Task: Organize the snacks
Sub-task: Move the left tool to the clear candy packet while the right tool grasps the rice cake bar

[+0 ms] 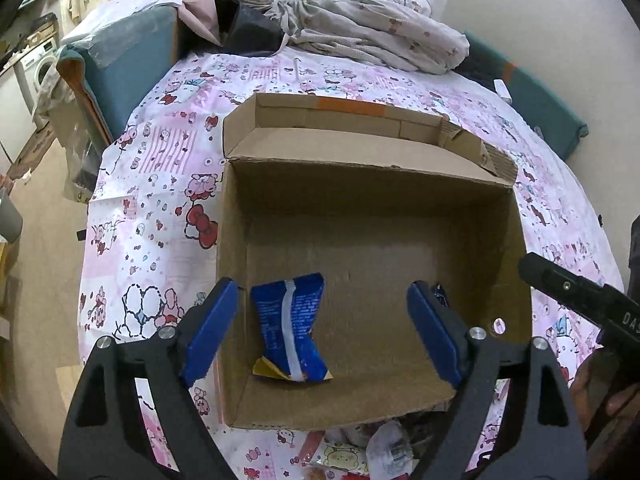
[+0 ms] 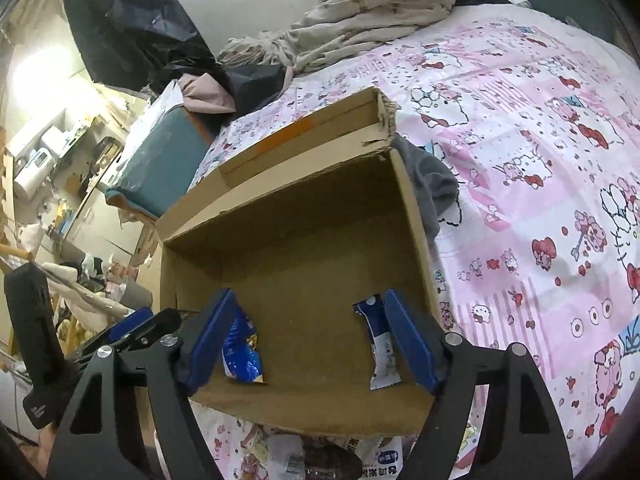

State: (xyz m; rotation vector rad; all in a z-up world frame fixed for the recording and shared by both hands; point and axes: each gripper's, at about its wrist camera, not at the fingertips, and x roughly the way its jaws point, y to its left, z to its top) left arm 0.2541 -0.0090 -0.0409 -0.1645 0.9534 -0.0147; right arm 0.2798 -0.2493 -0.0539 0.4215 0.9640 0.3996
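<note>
An open cardboard box [image 1: 400,196] stands on a bed with a pink cartoon sheet; it also shows in the right wrist view [image 2: 304,216]. A blue snack packet [image 1: 290,332] lies on the box floor at the near left, also seen from the right wrist [image 2: 242,350]. A smaller blue-and-white packet [image 2: 380,344] lies at the near right, mostly hidden in the left view. My left gripper [image 1: 320,316] is open and empty above the box's near side. My right gripper [image 2: 306,328] is open and empty over the box. More packets [image 2: 376,458] lie in front of the box.
A crumpled blanket [image 1: 372,28] lies at the bed's far end. A teal cushion [image 1: 124,68] stands at the far left. A grey cloth [image 2: 432,184] lies beside the box's right wall. The right gripper's body [image 1: 580,296] shows at the left view's right edge.
</note>
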